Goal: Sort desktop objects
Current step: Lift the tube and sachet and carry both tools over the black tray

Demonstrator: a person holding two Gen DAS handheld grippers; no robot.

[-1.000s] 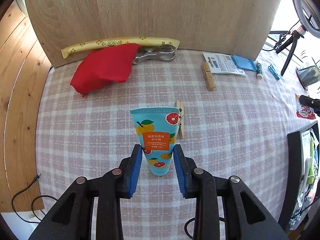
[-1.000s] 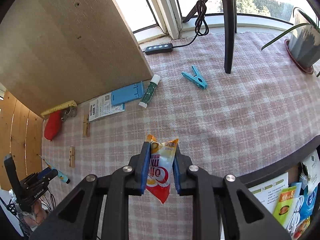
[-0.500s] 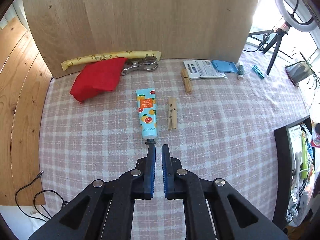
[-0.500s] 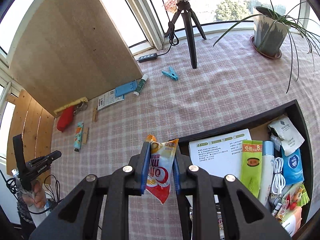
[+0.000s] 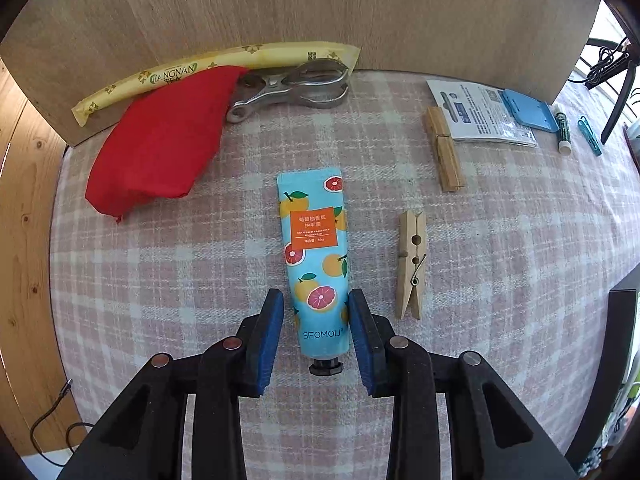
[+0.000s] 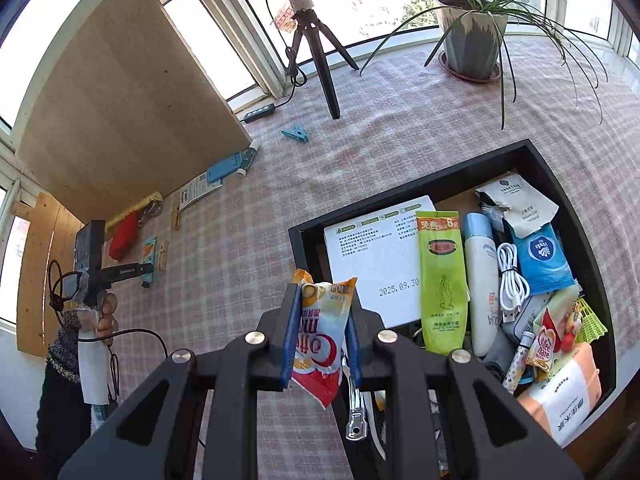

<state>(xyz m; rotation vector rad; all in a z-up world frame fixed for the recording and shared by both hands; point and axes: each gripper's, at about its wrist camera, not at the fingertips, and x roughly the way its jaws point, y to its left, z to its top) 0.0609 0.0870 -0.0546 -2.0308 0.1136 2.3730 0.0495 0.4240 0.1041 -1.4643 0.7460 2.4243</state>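
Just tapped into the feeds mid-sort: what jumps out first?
The hand cream tube lies flat on the checked cloth, its lower end between the left gripper's open pads. The right gripper pinches a creamer sachet at the near-left corner of the crowded black tray.

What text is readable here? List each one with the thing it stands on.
"SEOMOU", "GRAPEFRUIT FRAGRANCE HAND CREAM": hand cream tube.
"JIANGNAN TEA", first letter uncertain: yellow packet.
"2025.09.30": white box in the black tray.
"8g": green sachet.
"Coffee mate", partly hidden: sachet in the right gripper.
Leaflet print and the other tray labels: too small.
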